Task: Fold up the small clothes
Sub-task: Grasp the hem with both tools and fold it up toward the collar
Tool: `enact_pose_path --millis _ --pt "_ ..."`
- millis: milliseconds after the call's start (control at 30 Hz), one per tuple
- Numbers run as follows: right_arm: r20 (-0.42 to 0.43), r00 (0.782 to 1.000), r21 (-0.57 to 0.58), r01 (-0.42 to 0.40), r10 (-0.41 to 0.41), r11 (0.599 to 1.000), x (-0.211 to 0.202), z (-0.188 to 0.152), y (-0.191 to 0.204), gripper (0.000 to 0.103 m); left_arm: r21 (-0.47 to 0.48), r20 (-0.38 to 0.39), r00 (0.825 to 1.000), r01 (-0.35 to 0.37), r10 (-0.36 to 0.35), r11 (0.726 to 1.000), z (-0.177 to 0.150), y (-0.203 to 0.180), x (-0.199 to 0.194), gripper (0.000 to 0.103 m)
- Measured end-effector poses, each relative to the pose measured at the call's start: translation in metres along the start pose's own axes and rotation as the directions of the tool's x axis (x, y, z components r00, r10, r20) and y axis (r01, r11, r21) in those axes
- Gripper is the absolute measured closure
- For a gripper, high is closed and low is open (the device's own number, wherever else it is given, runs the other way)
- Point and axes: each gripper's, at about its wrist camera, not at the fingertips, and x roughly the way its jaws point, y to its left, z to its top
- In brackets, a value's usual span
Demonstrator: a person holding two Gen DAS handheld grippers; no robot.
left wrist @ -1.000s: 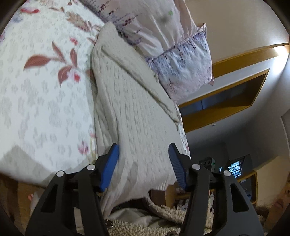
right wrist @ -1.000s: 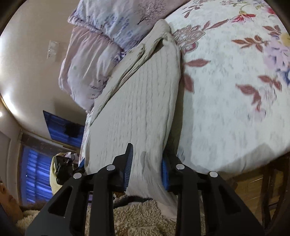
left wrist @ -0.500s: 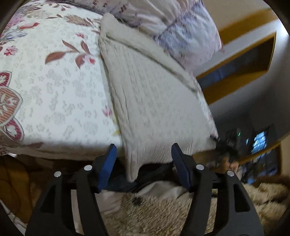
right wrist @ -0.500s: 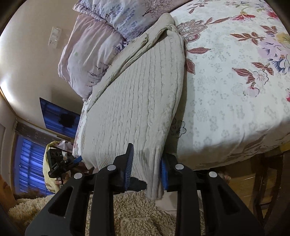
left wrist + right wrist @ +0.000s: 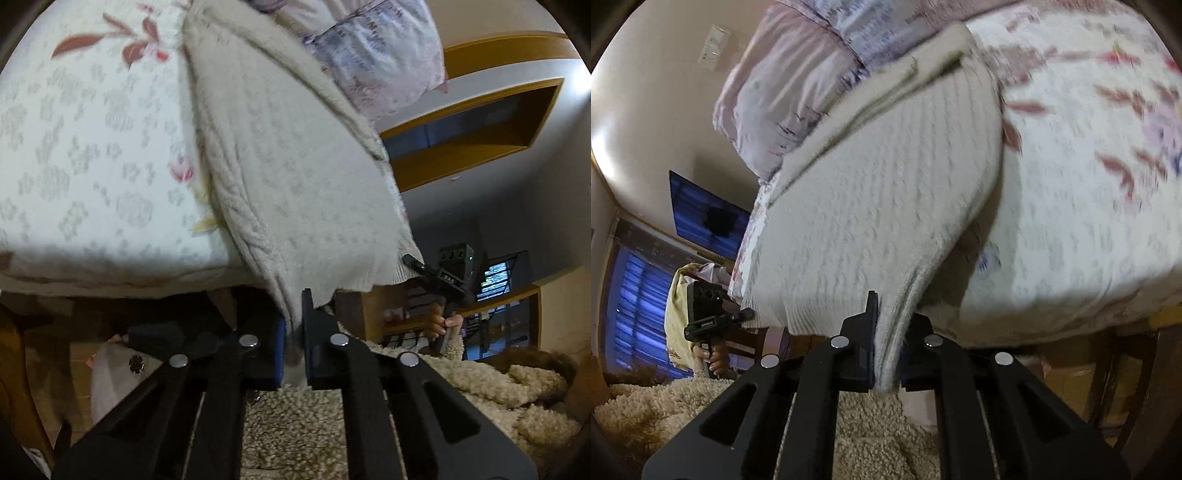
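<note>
No lettering can be read; the marks on the opposite tongs' (image 5: pixel 448 280) body are blurred

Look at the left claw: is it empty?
No, the left gripper is pinched shut on the hem of the cream knitted sweater.

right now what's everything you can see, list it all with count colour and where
sweater: 1, cream knit, lying along the bed, near hem hanging past the edge
bedspread: 1, white with red flowers, under the sweater
pillows: 2, lilac floral, at the sweater's far end
screen: 1, dark blue, on the wall
fleece sleeve: cream, below the grippers
left gripper: black, shut on the sweater's hem corner
right gripper: black, shut on the other hem corner
</note>
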Motion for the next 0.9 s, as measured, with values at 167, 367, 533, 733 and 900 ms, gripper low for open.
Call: enact_pose_path --millis 167,367,533,733,900 --pt "0.137 0.990 -0.073 0.027 -0.017 0.997 -0.019 0.014 0.018 0.094 0.072 0.153 0.988 -0.011 -0.001 0.997 0.010 -0.011 -0.024 0.097" --pt "0.324 0.943 -0.134 0.120 -0.071 0.984 -0.034 0.039 0.039 0.095 0.099 0.322 0.945 -0.100 0.063 0.990 0.045 -0.025 -0.049 0.097" --pt "0.443 0.884 -0.177 0.246 -0.147 0.953 -0.035 0.068 0.059 0.095 0.106 0.424 0.895 -0.201 0.139 0.974 0.089 -0.038 -0.054 0.097" --pt "0.524 0.828 -0.204 0.350 -0.200 0.914 -0.025 0.120 0.076 0.095 0.066 0.505 0.843 -0.252 0.185 0.965 0.164 -0.040 -0.054 0.097" --pt "0.534 0.825 -0.189 0.332 -0.187 0.924 -0.005 0.174 0.071 0.095 0.047 0.534 0.822 -0.261 0.197 0.964 0.217 -0.039 -0.046 0.097"
